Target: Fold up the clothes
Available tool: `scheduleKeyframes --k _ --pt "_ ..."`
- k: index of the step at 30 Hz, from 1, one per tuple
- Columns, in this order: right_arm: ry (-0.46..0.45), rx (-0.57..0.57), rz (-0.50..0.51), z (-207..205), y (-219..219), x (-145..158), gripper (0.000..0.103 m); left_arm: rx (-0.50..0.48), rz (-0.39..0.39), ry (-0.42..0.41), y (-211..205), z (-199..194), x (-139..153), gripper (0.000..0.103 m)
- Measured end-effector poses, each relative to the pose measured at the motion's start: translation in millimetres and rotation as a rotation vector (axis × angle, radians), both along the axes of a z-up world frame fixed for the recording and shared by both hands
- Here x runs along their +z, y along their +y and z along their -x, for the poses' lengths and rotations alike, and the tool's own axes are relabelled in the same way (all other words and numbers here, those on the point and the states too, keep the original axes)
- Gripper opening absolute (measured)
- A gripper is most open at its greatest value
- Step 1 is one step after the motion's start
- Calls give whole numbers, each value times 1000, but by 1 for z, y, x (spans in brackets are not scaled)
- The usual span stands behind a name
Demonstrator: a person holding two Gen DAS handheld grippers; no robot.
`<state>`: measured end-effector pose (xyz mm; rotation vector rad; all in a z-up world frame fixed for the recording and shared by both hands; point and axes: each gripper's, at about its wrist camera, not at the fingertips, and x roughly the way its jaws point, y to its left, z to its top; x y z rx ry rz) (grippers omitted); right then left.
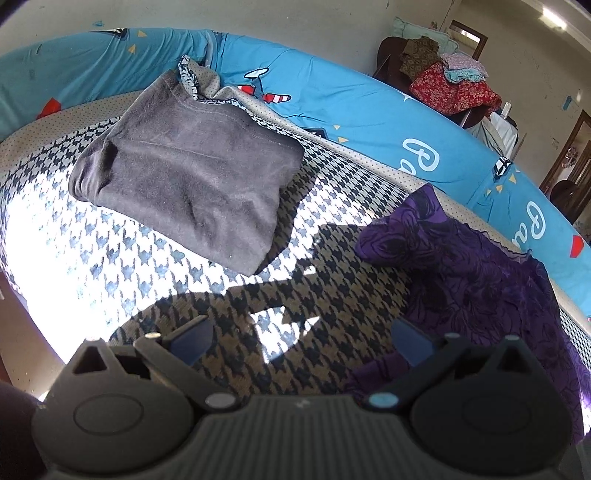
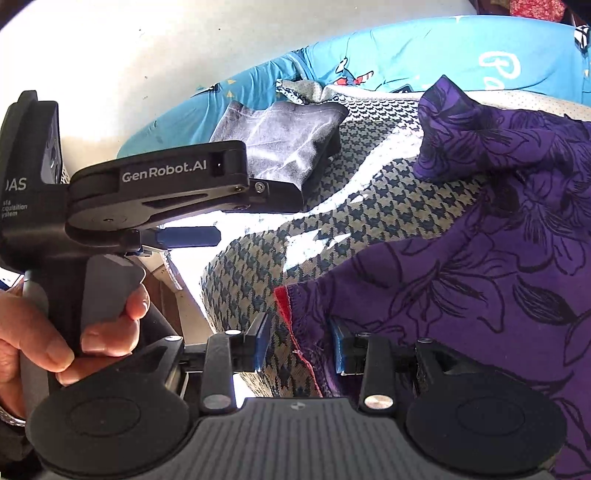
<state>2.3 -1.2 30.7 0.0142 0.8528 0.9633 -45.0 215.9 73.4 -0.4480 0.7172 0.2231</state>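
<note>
While the purple garment (image 2: 498, 229) lies rumpled on the houndstooth bed (image 1: 332, 266), its hem sits between the right claw's (image 2: 298, 345) parted fingers; the left claw (image 1: 301, 338) gapes empty near a folded grey garment (image 1: 192, 173).

Left tongs (image 1: 301, 341): fingers spread wide, empty. Right tongs (image 2: 301, 345): fingers parted. A hand (image 2: 55, 339) grips the left handle.

**Lighting / img quality**

Hard sunlight blows out the houndstooth cover (image 1: 59, 236) at left; the gripper's crisp shadow (image 1: 258, 291) falls across it. Ceiling lamp (image 1: 554, 16) glares top right. Strong fisheye bend, dark corners. Near hand (image 2: 33, 343) slightly soft.
</note>
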Motion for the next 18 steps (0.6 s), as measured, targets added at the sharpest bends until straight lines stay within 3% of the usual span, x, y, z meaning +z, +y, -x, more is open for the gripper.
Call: scheduleKeyframes --k 1,4,6,9,10,14,16,18 --pt "-4 6 5 0 3 -1 32 1 2 1 0 0 -1 103" --pt "-34 9 51 2 13 -2 9 1 -3 0 1 1 -1 103" --pt "-90 11 79 10 16 1 9 6 -6 -5 1 2 -1 103" --pt "-258 32 150 36 20 15 8 26 -6 -9 5 4 0 103" --pt "-356 42 198 49 22 21 7 29 -8 -7 5 5 0 103" --pt "-925 202 475 124 27 34 7 -19 2 4 0 4 0 103" --pt "-1116 279 583 148 20 31 7 -64 13 -10 -7 4 1 103" --pt "-1236 330 643 164 9 28 7 -107 34 -21 -12 5 1 103"
